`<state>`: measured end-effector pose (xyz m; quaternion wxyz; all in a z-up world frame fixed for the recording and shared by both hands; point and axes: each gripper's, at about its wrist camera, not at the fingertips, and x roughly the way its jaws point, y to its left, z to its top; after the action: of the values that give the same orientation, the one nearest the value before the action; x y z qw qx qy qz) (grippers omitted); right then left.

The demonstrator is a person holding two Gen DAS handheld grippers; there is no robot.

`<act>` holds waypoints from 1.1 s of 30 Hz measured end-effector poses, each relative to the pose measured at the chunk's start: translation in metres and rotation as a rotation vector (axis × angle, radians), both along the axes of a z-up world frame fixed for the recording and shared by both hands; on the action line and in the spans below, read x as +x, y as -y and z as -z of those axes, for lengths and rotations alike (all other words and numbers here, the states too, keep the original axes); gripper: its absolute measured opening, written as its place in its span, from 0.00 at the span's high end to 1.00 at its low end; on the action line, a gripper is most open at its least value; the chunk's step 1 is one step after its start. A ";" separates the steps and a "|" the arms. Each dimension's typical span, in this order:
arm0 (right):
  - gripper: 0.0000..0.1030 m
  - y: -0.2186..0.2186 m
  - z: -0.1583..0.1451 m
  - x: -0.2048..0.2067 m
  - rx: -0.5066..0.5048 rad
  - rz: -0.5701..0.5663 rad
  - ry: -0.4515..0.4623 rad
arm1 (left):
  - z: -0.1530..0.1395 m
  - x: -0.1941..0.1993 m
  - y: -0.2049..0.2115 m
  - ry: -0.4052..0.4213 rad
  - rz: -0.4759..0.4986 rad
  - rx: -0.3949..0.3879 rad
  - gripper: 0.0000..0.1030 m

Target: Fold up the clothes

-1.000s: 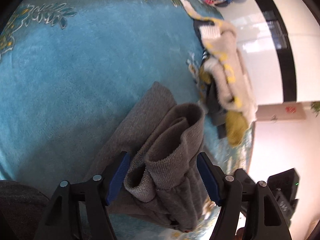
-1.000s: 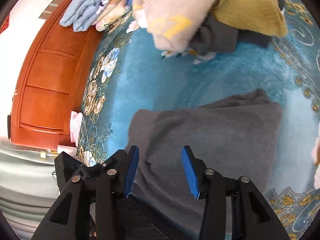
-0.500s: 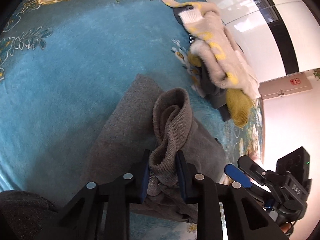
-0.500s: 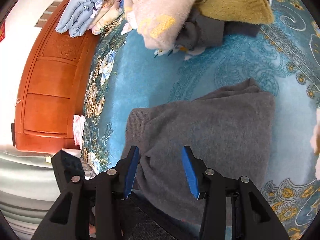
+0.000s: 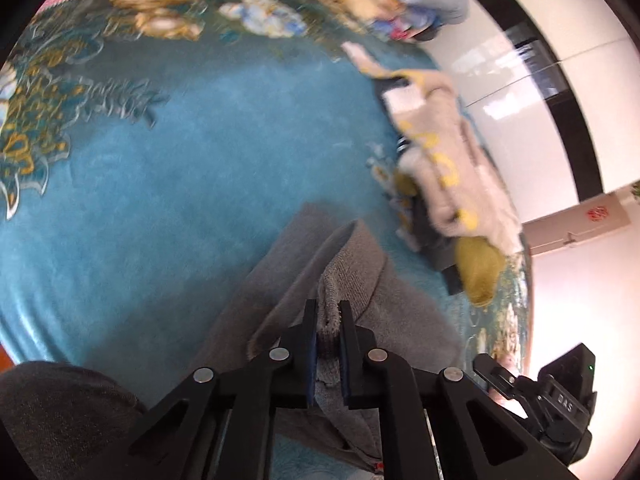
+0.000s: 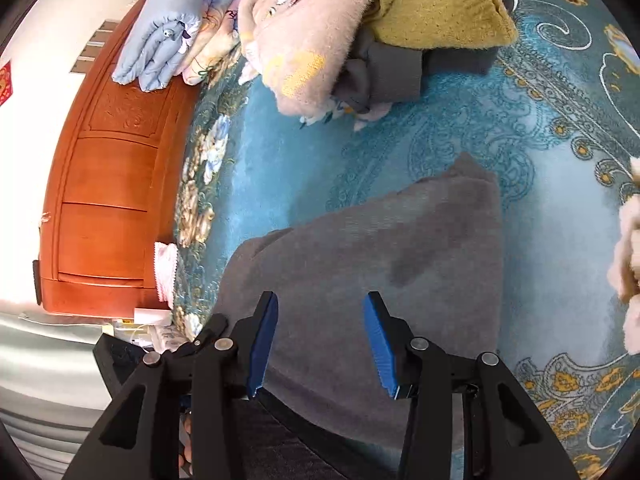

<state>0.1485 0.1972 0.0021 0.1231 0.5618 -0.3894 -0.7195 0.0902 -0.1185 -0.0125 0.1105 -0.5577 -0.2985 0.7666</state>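
The left gripper (image 5: pixel 328 320) is pinching a bunched edge of the gray sweater (image 6: pixel 380 256), which is lying on the blue carpet (image 5: pixel 180 184). The right gripper (image 6: pixel 320 336) is hanging over the sweater with its jaws wide apart, holding nothing. The pinch is only catching a thin bit of knit, so it could be slipping out, or the fold could be coming out lumpy. The pile of other clothes (image 6: pixel 360 28) is lying close by and might be getting snagged.

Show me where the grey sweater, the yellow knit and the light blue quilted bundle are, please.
grey sweater (image 6: pixel 400 248): right wrist view, on its flat spread body.
yellow knit (image 6: pixel 444 8): right wrist view, on its ribbed top face.
light blue quilted bundle (image 6: pixel 168 36): right wrist view, on its rolled middle.
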 end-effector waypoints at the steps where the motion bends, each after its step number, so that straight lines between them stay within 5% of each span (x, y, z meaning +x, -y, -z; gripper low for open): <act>1: 0.55 0.001 0.003 0.000 0.000 -0.004 0.009 | 0.004 -0.002 0.000 0.023 -0.002 -0.005 0.91; 7: 0.55 0.012 0.031 -0.003 0.033 -0.060 0.074 | 0.021 -0.006 0.005 0.113 -0.029 0.022 0.80; 10: 0.55 0.013 0.040 -0.001 0.031 -0.060 0.089 | 0.025 -0.005 0.010 0.129 -0.039 0.068 0.54; 16: 0.55 0.005 0.042 -0.002 0.007 -0.054 0.086 | 0.030 -0.011 -0.005 0.183 0.039 0.013 0.35; 20: 0.55 0.004 0.043 -0.002 0.003 -0.053 0.091 | 0.038 -0.013 -0.010 0.226 0.082 0.054 0.38; 25: 0.55 0.004 0.043 -0.004 -0.005 -0.049 0.095 | 0.029 -0.012 -0.011 0.171 0.088 0.041 0.74; 30: 0.55 0.007 0.029 -0.004 -0.018 -0.056 0.039 | -0.012 0.007 0.010 -0.125 -0.022 0.123 0.79; 33: 0.55 0.012 0.014 -0.006 -0.002 -0.078 -0.031 | -0.004 0.004 0.022 -0.049 -0.079 0.075 0.79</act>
<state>0.1428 0.1851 -0.0115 0.1575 0.5652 -0.3659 -0.7224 0.0946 -0.1402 -0.0084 0.1080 -0.5221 -0.3461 0.7719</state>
